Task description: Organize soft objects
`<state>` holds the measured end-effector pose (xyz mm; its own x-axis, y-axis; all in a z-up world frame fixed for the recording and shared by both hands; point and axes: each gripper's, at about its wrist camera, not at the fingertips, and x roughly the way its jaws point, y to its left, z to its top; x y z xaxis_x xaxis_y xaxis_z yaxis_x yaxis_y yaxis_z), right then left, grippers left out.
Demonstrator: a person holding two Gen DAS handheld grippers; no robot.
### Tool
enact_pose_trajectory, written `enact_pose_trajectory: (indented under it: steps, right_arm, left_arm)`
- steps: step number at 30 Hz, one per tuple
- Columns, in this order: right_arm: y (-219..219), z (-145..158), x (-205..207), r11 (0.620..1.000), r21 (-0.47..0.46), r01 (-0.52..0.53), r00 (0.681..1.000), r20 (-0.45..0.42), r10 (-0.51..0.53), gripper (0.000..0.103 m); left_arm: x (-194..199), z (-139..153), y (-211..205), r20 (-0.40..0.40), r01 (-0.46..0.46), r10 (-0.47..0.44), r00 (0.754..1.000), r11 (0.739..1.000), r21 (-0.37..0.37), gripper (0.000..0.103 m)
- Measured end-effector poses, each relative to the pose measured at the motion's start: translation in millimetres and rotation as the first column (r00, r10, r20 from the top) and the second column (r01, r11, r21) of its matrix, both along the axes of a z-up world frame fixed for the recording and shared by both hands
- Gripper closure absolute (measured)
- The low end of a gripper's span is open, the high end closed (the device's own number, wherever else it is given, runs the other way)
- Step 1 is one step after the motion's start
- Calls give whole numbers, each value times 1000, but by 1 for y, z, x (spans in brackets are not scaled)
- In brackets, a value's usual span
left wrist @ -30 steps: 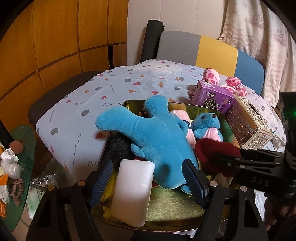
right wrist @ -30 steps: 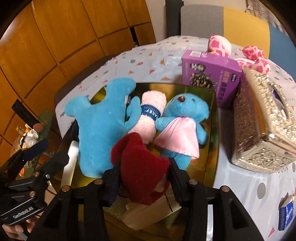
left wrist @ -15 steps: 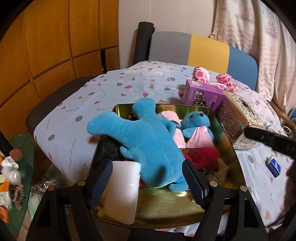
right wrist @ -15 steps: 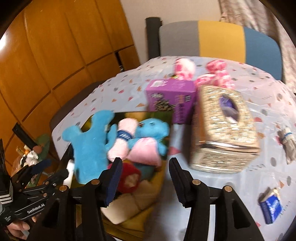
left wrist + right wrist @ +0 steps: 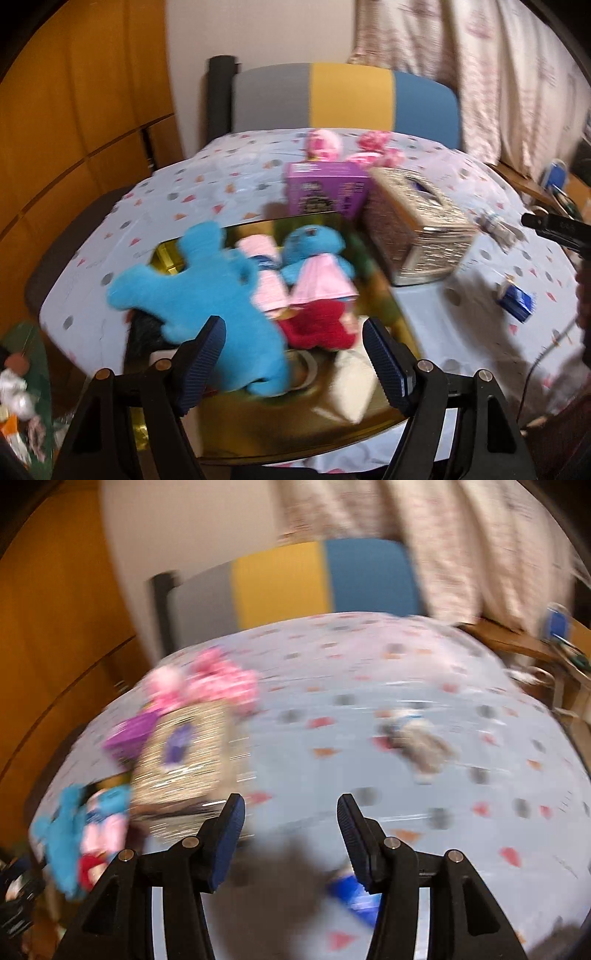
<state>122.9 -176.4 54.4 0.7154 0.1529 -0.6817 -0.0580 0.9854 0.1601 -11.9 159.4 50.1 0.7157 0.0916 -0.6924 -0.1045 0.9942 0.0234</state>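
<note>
Patterned tablecloth (image 5: 369, 738), wood panels (image 5: 74, 110); gold tray (image 5: 258, 417) holds plush; both jaws apart, empty.

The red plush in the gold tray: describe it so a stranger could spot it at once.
Find the gold tray on the patterned tablecloth. The red plush lies near its front, just below the blue bear's pink dress, right of the big blue plush; it is the only red toy.

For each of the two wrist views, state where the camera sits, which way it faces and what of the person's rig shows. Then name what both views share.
Left wrist: on the left gripper, facing down over the gold tray of plush toys; its own open fingers show, the other gripper at right.
Right wrist: on the right gripper, facing the patterned tablecloth; own empty fingers show.
Shared: glittery tissue box, purple box, striped chair.
</note>
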Motion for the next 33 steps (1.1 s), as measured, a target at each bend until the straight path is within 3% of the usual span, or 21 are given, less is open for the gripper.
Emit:
enact_pose_trajectory:
  steps: [4, 6, 8, 10, 13, 16, 18, 20, 24, 29, 33]
  right_arm:
    - [-68, -10, 2, 975, 14, 220, 975, 20, -220, 50]
    - [-99, -17, -1, 939, 65, 337, 941, 15, -339, 50]
    - [-126, -19, -7, 888, 173, 427, 902, -12, -431, 50]
    - [-140, -21, -12, 853, 220, 474, 876, -19, -482, 50]
    - [-154, -25, -15, 820, 290, 493, 864, -55, -500, 50]
    - [-159, -28, -17, 807, 315, 500, 861, -79, -503, 50]
    - [-162, -30, -17, 800, 330, 501, 861, -94, -500, 50]
    - [-162, -32, -18, 797, 341, 499, 863, -105, -495, 50]
    - [-166, -34, -19, 788, 368, 494, 864, -108, -492, 50]
    - [-170, -35, -19, 772, 397, 497, 861, -117, -494, 49]
    - [-172, -36, -19, 764, 409, 499, 860, -122, -496, 49]
  left_arm:
    - [12, 3, -38, -12, 119, -119, 993, 993, 16, 26]
    - [17, 4, -61, -12, 188, -188, 982, 982, 34, 26]
    - [25, 3, -87, -23, 259, -259, 966, 964, 50, 26]
    - [34, 1, -109, -38, 319, -318, 947, 946, 50, 26]
    - [50, -6, -148, -60, 414, -411, 910, 908, 60, 25]
    - [68, -19, -188, -103, 515, -509, 855, 856, 44, 23]
    - [83, -32, -217, -159, 569, -563, 811, 822, -11, 18]
    - [90, -41, -238, -169, 597, -595, 786, 801, -41, 8]
    - [108, -57, -276, -181, 641, -642, 745, 764, -70, 1]
    - [128, -77, -314, -202, 703, -702, 683, 707, -76, 0]
    - [142, -96, -334, -246, 713, -702, 668, 699, -57, 0]
